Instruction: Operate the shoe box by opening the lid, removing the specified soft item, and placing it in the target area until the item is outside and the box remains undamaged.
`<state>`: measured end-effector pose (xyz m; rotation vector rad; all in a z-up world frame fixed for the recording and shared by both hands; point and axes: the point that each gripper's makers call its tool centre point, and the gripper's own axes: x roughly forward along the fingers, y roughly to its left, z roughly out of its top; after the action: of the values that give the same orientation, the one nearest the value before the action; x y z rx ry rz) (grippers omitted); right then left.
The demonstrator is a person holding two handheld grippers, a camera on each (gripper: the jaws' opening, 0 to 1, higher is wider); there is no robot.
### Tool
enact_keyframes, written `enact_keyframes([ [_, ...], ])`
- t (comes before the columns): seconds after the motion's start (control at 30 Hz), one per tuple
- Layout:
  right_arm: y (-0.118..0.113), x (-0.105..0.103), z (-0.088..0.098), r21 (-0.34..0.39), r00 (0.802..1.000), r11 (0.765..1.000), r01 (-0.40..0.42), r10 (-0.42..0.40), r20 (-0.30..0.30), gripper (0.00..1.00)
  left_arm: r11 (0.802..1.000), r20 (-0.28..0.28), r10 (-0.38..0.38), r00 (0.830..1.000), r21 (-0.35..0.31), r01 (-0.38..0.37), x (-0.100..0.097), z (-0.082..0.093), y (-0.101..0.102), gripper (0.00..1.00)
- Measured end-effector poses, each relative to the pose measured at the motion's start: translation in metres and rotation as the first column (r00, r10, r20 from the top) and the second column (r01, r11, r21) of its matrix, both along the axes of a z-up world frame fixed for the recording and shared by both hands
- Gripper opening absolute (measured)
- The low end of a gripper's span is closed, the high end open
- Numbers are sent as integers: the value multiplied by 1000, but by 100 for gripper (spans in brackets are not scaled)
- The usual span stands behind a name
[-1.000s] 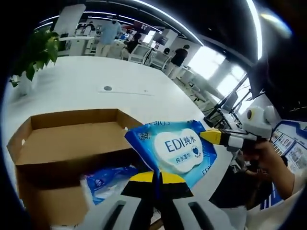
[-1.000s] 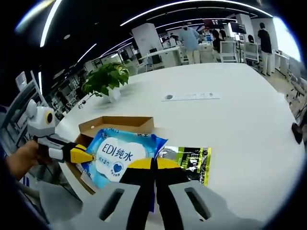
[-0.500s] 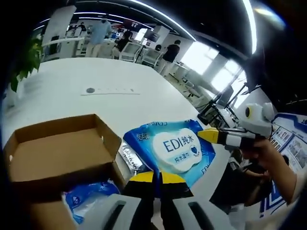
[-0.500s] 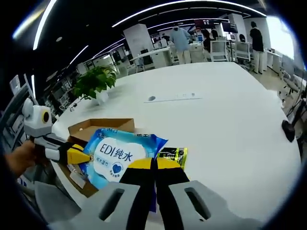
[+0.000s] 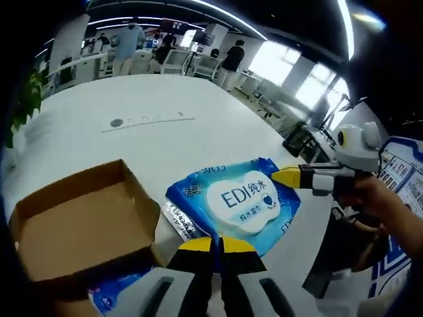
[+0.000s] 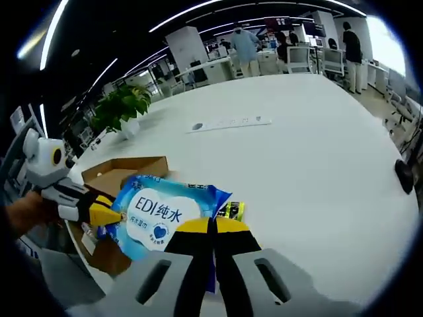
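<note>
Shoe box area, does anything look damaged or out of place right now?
Nothing looks damaged. The shoe box sits open and intact on the white table, while both grippers hold the blue wipes pack in the air beside it, with another packet underneath.

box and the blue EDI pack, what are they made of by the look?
Box: brown cardboard, matte, going by the raw fibrous edges and folded flaps. EDI pack: soft plastic film, glossy, with printed blue and white faces, crinkles and light glare. It looks like a wet-wipe pouch, though the contents are unseen.
</note>
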<state>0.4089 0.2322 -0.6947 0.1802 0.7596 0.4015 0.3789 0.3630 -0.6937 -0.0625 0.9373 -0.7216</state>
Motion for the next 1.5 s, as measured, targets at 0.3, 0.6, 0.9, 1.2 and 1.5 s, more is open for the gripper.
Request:
enact_keyframes([
  [0.3, -2, 12, -29, -17, 999, 1000, -8, 8, -41, 0, 982, 15, -99, 995, 161, 95, 11, -25, -3, 1],
  [0.6, 5, 15, -53, -22, 997, 999, -27, 25, -68, 0, 943, 11, -182, 983, 286, 172, 10, -40, 0, 1],
  [0.9, 5, 19, -58, -25, 998, 999, -32, 30, -62, 0, 896, 20, -263, 965, 377, 236, 13, -53, 1, 1],
  [1.2, 4, 21, -57, -18, 998, 1000, -22, 21, -53, 0, 877, 30, -294, 955, 405, 258, 13, -55, 2, 2],
  [1.5, 4, 21, -54, -29, 999, 1000, -11, 10, -41, 0, 873, 41, -306, 951, 410, 263, 11, -54, 2, 1],
])
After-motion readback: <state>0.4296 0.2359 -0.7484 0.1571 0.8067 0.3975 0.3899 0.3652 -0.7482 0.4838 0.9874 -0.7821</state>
